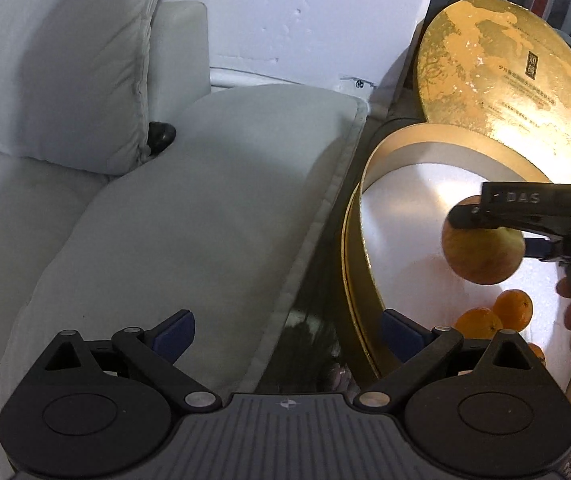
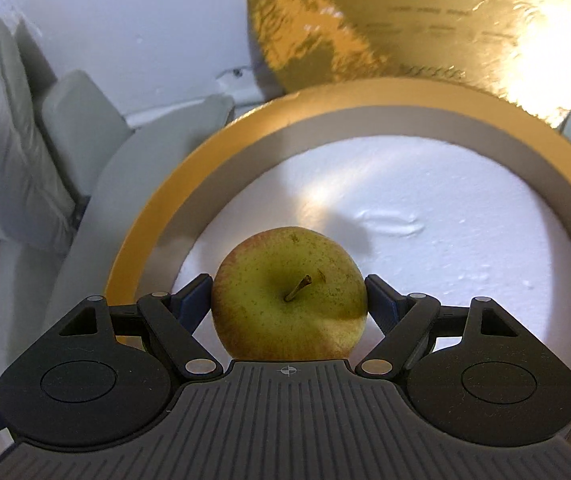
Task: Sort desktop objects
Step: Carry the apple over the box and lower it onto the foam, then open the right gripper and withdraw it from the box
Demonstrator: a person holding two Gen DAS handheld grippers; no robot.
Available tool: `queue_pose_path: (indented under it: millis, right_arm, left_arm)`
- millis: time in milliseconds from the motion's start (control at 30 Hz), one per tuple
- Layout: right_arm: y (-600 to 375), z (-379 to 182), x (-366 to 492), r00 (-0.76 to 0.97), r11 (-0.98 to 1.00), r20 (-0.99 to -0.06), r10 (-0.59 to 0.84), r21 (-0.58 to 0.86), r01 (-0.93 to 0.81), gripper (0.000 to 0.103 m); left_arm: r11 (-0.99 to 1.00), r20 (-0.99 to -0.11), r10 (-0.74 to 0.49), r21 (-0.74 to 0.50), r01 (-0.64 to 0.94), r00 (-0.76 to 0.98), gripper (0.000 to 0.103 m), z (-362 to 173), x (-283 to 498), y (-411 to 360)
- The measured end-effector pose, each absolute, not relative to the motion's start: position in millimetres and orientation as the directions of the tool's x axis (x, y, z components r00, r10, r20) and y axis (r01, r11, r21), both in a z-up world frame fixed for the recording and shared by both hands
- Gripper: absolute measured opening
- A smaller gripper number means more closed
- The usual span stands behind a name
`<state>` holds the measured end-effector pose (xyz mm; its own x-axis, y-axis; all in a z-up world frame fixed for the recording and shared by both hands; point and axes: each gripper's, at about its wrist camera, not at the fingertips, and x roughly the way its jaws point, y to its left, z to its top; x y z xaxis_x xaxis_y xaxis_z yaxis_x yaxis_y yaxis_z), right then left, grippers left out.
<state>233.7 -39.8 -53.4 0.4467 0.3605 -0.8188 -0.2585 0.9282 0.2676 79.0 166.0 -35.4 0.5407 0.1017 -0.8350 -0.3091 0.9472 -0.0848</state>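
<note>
Apple (image 2: 288, 294) pinched in right gripper (image 2: 288, 300) jaws above round gold box (image 2: 365, 100); oranges (image 1: 495, 312) already inside. Left gripper (image 1: 287, 330) jaws spread, empty. Sorting apparently partway.

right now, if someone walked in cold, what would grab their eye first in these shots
The yellow-green apple comes first, clamped between the pads of the right gripper and held above the white foam floor of the big round gold box. Behind the box its shiny gold lid stands propped up. Down inside the box, a few oranges sit near the edge, while the left gripper hangs open and empty beside the grey sofa cushion.
</note>
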Motion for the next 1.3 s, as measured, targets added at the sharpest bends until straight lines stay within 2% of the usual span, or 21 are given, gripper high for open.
queue_pose_path:
  millis: [267, 600, 967, 1300]
  right_arm:
    - [-26.5, -65.6, 232.4, 0.445, 0.933, -0.831, 0.335, 0.226, -0.280, 0.082]
    - [-32.4, -66.2, 237.1, 0.425, 0.924, -0.828, 0.367, 0.270, -0.271, 0.086]
    - [-57.9, -16.5, 208.4, 0.541, 0.927, -0.755, 0.370, 0.260, -0.272, 0.087]
    - [-122.7, 12.9, 115.8, 0.579, 0.950, -0.754, 0.310, 0.216, -0.228, 0.094]
  left_arm:
    - [0.952, -0.845, 0.086, -0.087, -0.294, 0.528, 0.100, -40.2, 77.4, 160.4]
    - [0.959, -0.842, 0.082, -0.080, -0.272, 0.534, 0.100, -35.0, 75.1, 149.5]
    - [0.967, -0.821, 0.090, -0.064, -0.248, 0.564, 0.100, -15.8, 59.4, 132.6]
    - [0.985, -0.812, 0.056, -0.049, -0.163, 0.581, 0.102, 2.5, 22.0, 92.5]
